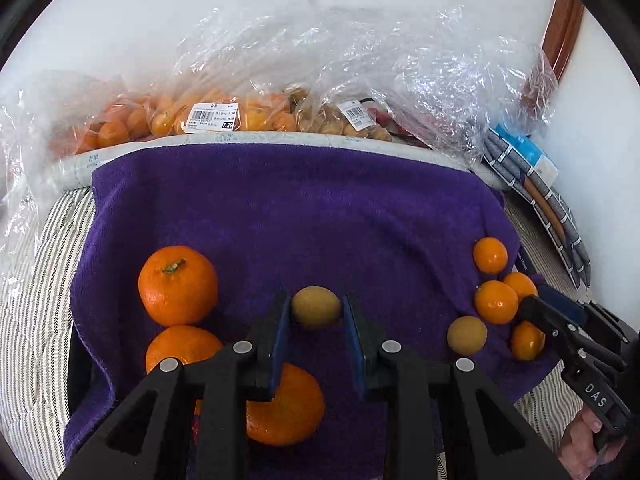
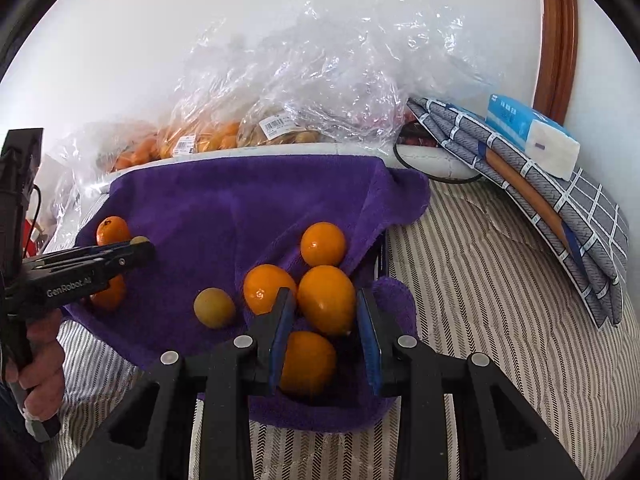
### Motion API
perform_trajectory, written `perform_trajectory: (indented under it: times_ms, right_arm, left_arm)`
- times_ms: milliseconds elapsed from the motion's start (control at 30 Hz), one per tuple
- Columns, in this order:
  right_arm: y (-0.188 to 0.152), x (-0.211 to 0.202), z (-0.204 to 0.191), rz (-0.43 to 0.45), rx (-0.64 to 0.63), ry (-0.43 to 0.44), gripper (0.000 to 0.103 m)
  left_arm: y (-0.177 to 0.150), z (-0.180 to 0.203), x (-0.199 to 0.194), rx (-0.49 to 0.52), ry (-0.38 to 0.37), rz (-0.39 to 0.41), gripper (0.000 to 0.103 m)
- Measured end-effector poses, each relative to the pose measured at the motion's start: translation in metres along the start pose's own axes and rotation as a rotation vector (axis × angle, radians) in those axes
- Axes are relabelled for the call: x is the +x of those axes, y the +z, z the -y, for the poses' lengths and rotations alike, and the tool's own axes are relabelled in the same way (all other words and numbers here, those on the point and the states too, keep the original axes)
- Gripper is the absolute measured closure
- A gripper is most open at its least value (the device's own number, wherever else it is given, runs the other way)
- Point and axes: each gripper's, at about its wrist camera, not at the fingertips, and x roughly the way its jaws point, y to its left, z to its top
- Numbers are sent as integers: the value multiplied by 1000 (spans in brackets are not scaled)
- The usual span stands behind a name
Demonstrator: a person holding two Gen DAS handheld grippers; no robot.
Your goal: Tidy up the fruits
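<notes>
In the left wrist view, the left hand-held gripper (image 1: 316,312) has its jaws narrow, clamped on a small yellow-green fruit (image 1: 316,306) that sits between the blue pads above a purple towel (image 1: 280,208). Three large oranges lie at the left of the towel: one (image 1: 178,285) upright with its stem showing, a second (image 1: 182,346) just below it and touching it, a third (image 1: 286,406) partly hidden under the left pad. At the towel's right edge is a cluster of small oranges (image 1: 496,302) with another yellow-green fruit (image 1: 467,335) just beside them; the right hand-held gripper (image 1: 532,308) reaches into that cluster. Behind the towel, clear bags of fruit (image 1: 212,116) lie along a white roll. In the right wrist view, the right hand-held gripper (image 2: 326,312) has narrow jaws around a small oval orange (image 2: 327,299); the left pad touches it, while a gap shows on the right side, so a firm grip cannot be told. Another small orange (image 2: 308,362) lies below it, two more (image 2: 269,288) (image 2: 323,243) beside and above. The loose yellow-green fruit (image 2: 214,307) lies to the left. The towel lies on a striped bed cover (image 2: 500,300), with a tissue pack (image 2: 532,136) on folded cloth at the right.
</notes>
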Motion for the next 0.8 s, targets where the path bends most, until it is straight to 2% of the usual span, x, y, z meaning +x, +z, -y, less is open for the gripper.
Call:
perform_trajectory:
  times_ms: [100,233,367,433,633,800]
  right_arm:
    - [-1,-4,-1,23,-8,-5,61]
    - [0,-7,0,43,3,8,56]
    - [3,-16,-2,24,0,-8,53]
    - [4,-27,-3,39,24,-4,46]
    - [3,-65,-8,41,89,22,45]
    - [-7,-113,-24,59,90,3,45]
  left_arm:
    - [0,4,-3,24,5,5,70]
    - [1,6,-11,36,12,20,62]
    - [2,1,-28,17,4,33,56]
    - [-1,-2,-38,0,-3,44,54]
    - [-21,-6,-80,-25,35,82,45]
    - [-44,-4,-126,-21,78,121,41]
